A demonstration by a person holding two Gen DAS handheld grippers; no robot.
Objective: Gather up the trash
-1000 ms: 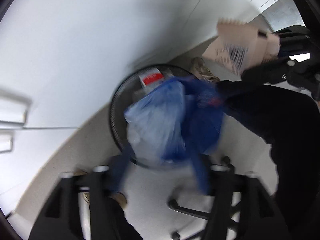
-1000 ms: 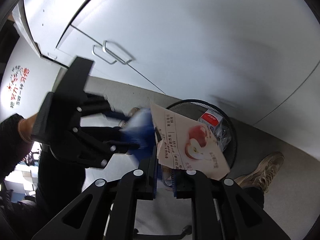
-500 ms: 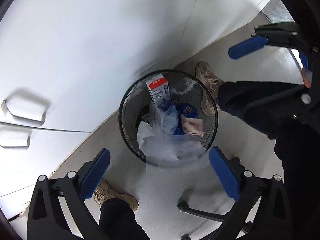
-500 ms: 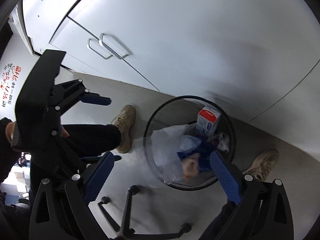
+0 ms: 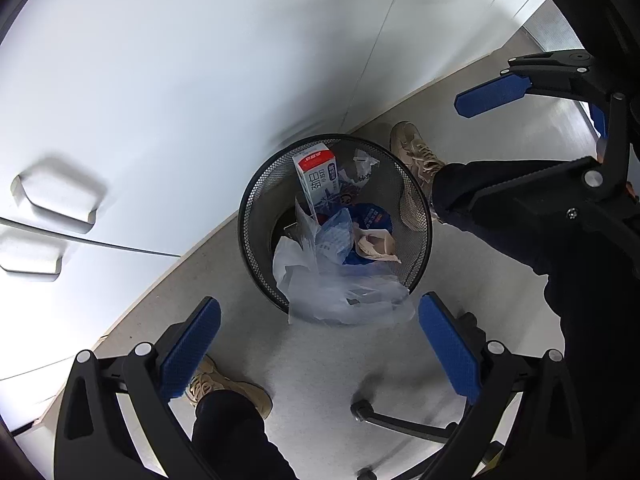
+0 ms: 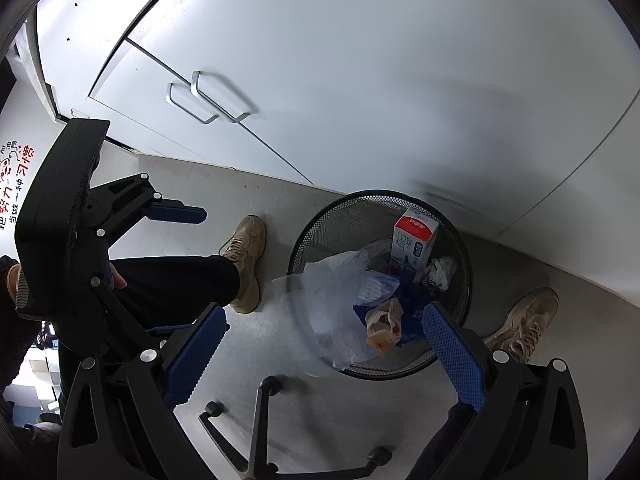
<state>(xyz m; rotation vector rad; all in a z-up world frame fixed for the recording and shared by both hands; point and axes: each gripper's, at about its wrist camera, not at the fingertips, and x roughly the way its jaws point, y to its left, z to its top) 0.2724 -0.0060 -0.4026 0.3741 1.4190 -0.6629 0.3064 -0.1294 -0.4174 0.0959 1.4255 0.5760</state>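
A black mesh bin stands on the grey floor by white cabinets. Inside it are a red-and-white milk carton, a blue bag, a crumpled beige carton and a clear plastic bag that spills over the near rim. My left gripper hangs open above the bin with nothing between its pads. My right gripper is also over the bin, its jaws opening wide and empty. The beige carton lies below it, beside the milk carton.
A person's tan shoes stand on either side of the bin, with dark trouser legs above them. A black office-chair base with castors lies just in front. White cabinet doors with metal handles rise behind.
A second ago the left gripper held the blue and clear bags and the right held the beige carton. Both let go, the trash dropped into the bin, and both jaws spread wide.
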